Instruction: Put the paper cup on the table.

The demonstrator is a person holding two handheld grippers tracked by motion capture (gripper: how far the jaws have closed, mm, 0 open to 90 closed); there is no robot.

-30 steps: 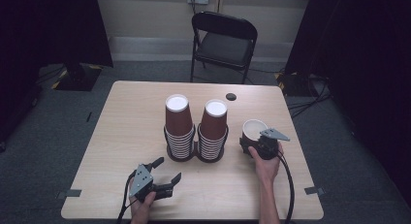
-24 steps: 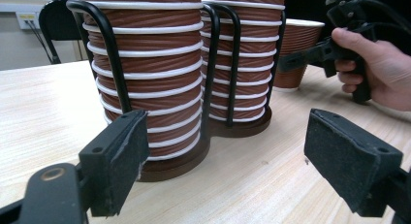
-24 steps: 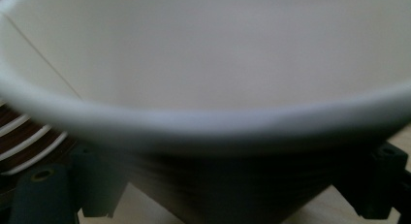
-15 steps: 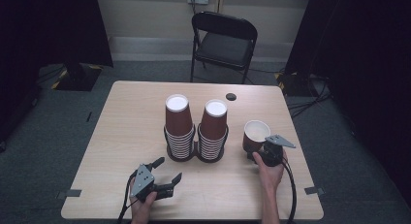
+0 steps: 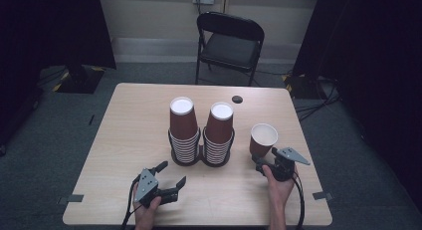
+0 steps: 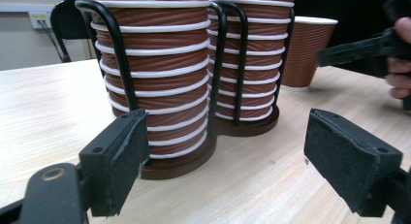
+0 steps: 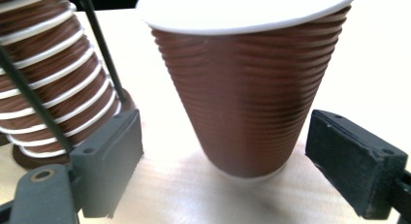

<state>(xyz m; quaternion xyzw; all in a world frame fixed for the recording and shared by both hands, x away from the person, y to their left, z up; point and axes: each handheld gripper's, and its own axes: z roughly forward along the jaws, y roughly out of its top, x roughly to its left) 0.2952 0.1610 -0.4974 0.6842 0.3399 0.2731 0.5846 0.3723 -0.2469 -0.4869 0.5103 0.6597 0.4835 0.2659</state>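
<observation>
Brown ribbed paper cup (image 5: 263,138), upright, white rim, on wood surface (image 5: 124,140) just right of two-stack cup holder (image 5: 201,158). Right gripper (image 7: 228,166): fingers apart either side of cup base, not touching. Left gripper (image 5: 169,182): fingers wide apart, nothing betw. them, near front edge, facing the stacks.

Overhead light fell evenly on the tabletop (image 5: 129,120); the room's sides stayed dark. High view soft, low in detail. A faint shadow lay under the single cup (image 7: 252,93) in the right gripper view, where near fingers (image 7: 109,161) blurred slightly.
</observation>
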